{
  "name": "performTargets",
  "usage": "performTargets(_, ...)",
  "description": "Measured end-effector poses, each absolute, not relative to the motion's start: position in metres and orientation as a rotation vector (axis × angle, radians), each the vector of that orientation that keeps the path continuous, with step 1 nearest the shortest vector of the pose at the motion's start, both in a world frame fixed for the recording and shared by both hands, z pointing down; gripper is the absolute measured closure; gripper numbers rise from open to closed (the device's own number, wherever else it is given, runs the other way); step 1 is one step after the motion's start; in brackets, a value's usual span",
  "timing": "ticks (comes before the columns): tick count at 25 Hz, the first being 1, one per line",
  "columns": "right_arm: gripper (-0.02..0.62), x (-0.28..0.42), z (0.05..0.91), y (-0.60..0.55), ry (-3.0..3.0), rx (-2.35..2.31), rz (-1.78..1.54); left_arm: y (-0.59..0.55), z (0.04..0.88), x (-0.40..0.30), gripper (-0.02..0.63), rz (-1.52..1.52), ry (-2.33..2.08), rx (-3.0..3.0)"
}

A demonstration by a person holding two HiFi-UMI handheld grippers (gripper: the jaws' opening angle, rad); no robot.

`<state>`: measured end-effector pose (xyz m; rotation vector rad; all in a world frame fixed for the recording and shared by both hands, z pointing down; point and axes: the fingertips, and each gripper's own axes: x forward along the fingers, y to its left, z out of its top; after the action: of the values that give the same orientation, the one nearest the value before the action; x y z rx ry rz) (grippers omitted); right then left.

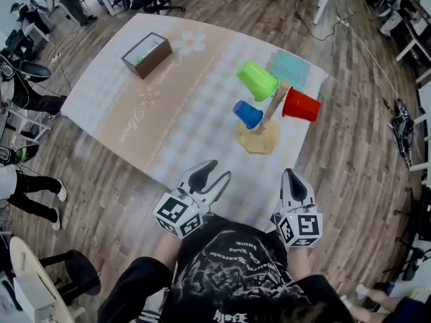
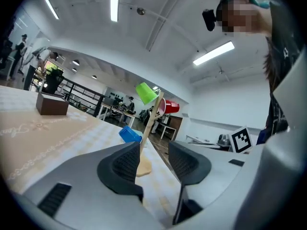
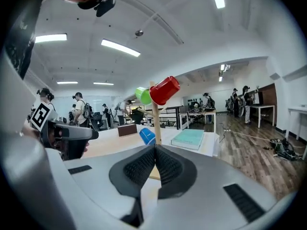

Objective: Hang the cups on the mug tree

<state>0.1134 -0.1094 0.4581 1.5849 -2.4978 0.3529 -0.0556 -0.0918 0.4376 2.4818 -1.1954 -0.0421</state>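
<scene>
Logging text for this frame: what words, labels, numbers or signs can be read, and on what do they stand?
No text here reads clearly.
Tablecloth: lines of cursive script, too blurred to read.
Shirt: a print with lettering, too distorted to read.
Marker cubes: black-and-white square patterns only, no words.
Book: no legible text on the cover.

3 cups; 1 mug tree; 1 brown box; 1 teal book.
</scene>
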Motion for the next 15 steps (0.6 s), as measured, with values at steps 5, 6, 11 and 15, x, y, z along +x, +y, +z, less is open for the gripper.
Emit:
performTargets(5,0.584,0.108,0.456,-0.099,-2.492,1.578,0.293,-0.078,0.435,-0.067,0.412,0.004,-1.252,2.495)
performTargets(6,0.586,0.107,0.457,-0.098,-2.497,1.581,0.305,-0.078,0.436,-0.068,0.418,0.014,-1.256,2.504)
performTargets(11,0.586,0.100,0.457,-0.093,-2.505,1.578,0.312,-0.075,0.431,-0.076,0.499,-0.012,-1.320,2.485)
performTargets(15,0.588,0.090,0.452,-0.093,-2.527,1.549,0.285,-0.076,0.431,-0.087,0.578,-0.026,-1.374,2.476)
